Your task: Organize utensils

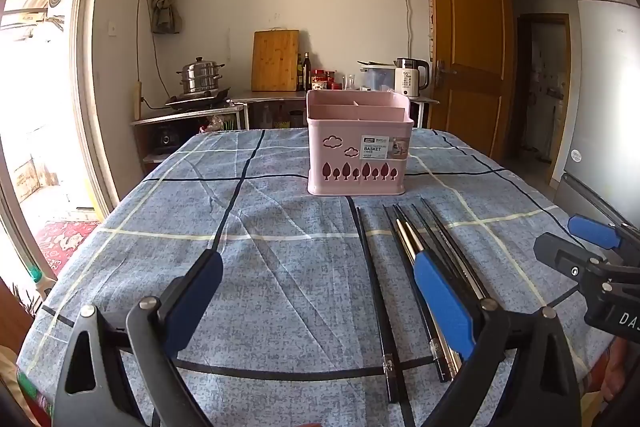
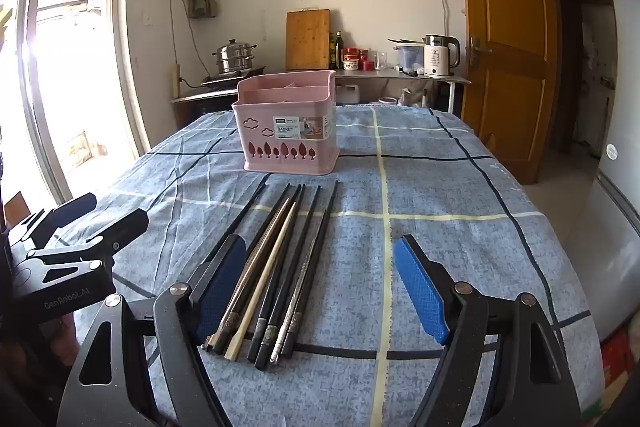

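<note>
Chopsticks (image 2: 276,267) lay in a loose, slightly fanned bundle on the bench (image 2: 440,187), long axes running near to far. Most were slim black sticks with patterned metal bands at the near ends; one was pale cream, apparently wood or bamboo, and at least one was bright metal with a ribbed handle. A single black stick (image 1: 376,291) lay a little apart on the left of the bundle.

Bench covering was a blue, mottled woven cloth (image 1: 260,267) with a dark and cream grid, creased in places.

Pink basket (image 1: 359,147): smooth plastic, boxy with rounded corners, cloud and tree cut-outs in the near wall, paper label, inner dividers. It stood upright on the cloth just beyond the far tips of the chopsticks.

Right gripper (image 2: 320,287): black angular arms, blue textured pads; jaws stood wide apart. The bundle lay between them, close against the left pad (image 2: 222,283), well clear of the right one.

Left gripper (image 1: 320,299): same build, jaws wide apart, holding nothing. The single stick lay between its fingers; the rest of the bundle passed under or beside its right pad (image 1: 444,295) — contact could not be told.
</note>
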### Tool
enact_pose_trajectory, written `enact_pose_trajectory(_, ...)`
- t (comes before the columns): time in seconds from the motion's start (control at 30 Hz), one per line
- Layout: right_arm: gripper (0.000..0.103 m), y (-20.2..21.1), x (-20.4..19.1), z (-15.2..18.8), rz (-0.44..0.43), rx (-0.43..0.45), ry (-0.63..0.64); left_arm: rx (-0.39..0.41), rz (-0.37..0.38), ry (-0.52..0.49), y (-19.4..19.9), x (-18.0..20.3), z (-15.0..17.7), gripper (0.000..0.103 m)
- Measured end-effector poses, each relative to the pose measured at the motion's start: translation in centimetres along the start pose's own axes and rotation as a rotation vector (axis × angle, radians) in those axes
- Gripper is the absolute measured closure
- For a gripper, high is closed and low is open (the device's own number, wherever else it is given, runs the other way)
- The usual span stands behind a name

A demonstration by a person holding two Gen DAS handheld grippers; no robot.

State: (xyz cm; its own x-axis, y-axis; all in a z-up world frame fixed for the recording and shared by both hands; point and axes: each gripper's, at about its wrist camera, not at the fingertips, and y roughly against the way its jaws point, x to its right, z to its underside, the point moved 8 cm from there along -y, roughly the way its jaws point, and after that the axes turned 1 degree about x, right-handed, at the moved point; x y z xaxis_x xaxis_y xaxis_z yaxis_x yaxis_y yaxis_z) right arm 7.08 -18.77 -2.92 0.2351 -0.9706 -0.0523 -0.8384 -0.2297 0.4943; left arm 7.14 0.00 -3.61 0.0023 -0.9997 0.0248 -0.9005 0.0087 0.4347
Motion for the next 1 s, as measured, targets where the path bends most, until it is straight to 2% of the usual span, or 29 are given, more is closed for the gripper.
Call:
enact_pose_trajectory(0.27,0.026,0.2,0.0,-0.1,0.008,0.002,0.001,0.008,0.001,0.006,0.1,-1.1,-0.6,0.005)
enact_pose_trajectory(1.0,0.026,0.4,0.1,-0.3,0.008,0.007,0.001,0.024,-0.010,0.003,0.9,-0.2,-0.7,0.005)
